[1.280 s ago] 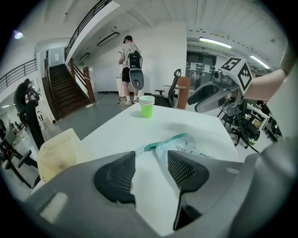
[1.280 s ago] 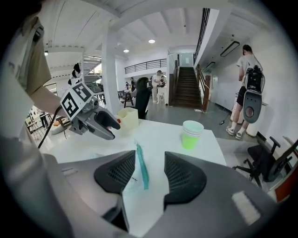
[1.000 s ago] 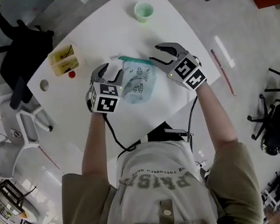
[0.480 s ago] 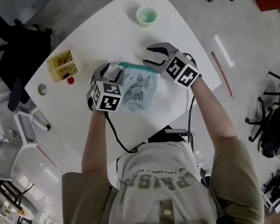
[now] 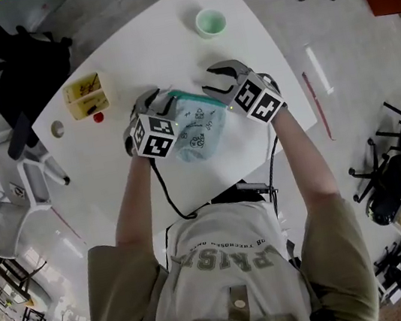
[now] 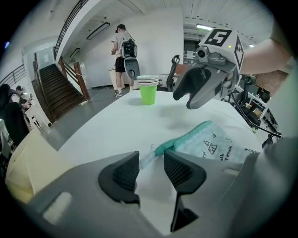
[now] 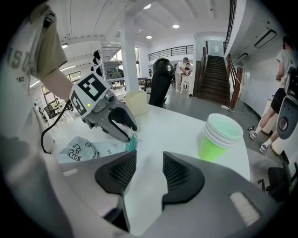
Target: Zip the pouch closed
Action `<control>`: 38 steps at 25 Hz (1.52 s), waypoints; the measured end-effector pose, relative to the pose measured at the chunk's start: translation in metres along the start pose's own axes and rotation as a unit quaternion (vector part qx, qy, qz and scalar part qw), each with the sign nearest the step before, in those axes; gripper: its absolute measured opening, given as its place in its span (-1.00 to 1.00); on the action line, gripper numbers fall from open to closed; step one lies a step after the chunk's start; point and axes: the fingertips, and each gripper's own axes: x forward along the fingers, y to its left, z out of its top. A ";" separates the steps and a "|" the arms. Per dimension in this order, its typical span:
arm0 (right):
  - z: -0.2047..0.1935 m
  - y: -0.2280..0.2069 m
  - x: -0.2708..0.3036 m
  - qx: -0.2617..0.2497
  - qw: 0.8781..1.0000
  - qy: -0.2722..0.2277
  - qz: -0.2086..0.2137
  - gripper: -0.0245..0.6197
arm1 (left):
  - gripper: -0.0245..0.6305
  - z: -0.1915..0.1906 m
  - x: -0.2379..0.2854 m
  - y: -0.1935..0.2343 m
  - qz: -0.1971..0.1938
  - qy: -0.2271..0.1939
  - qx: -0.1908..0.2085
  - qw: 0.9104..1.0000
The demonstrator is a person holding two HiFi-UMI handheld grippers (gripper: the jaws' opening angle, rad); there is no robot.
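**benchrat:** Your pouch [image 5: 196, 126] lies flat on the white table [image 5: 165, 40] right in front of you, with its teal zipper [image 6: 186, 137] along the far edge. Your left gripper [image 6: 150, 159] isn't gripping anything. Its jaws have just been closing, but they stand a fair way apart. The pale tab [image 6: 145, 157] at the zipper's end sits between them, and the pads aren't on it. My guess is you want that tab as an anchor, so the pouch doesn't slide when the zip gets pulled.

**zipfan:** Agreed. Your right gripper [image 7: 148, 160] is wide open too, with nothing but bare table between its jaws. It hangs over the zipper's other end, clear of the pouch. That's probably where you'd pick up the slider, though I can't make the slider out. Your forearms reach forward on either side of the pouch. Both tools pitch steeply down and angle in toward each other. The green cups [image 7: 219, 137] sit well apart, out of your way.
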 end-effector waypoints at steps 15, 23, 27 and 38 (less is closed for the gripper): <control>0.005 0.004 0.019 -0.035 0.999 0.005 0.033 -0.37 | -0.80 0.000 0.000 0.000 -0.003 0.001 0.023 1.000; 0.001 0.009 0.029 -0.066 0.996 0.023 0.049 -0.37 | -0.85 0.009 -0.005 -0.011 -0.028 -0.019 0.045 0.998; 0.001 0.009 0.033 -0.082 0.995 0.029 0.055 -0.37 | -0.85 0.012 -0.008 -0.015 -0.035 -0.025 0.058 0.997; 0.010 0.017 0.056 -0.205 0.971 0.073 0.097 -0.39 | -0.85 0.015 -0.014 -0.027 -0.069 -0.029 0.091 0.993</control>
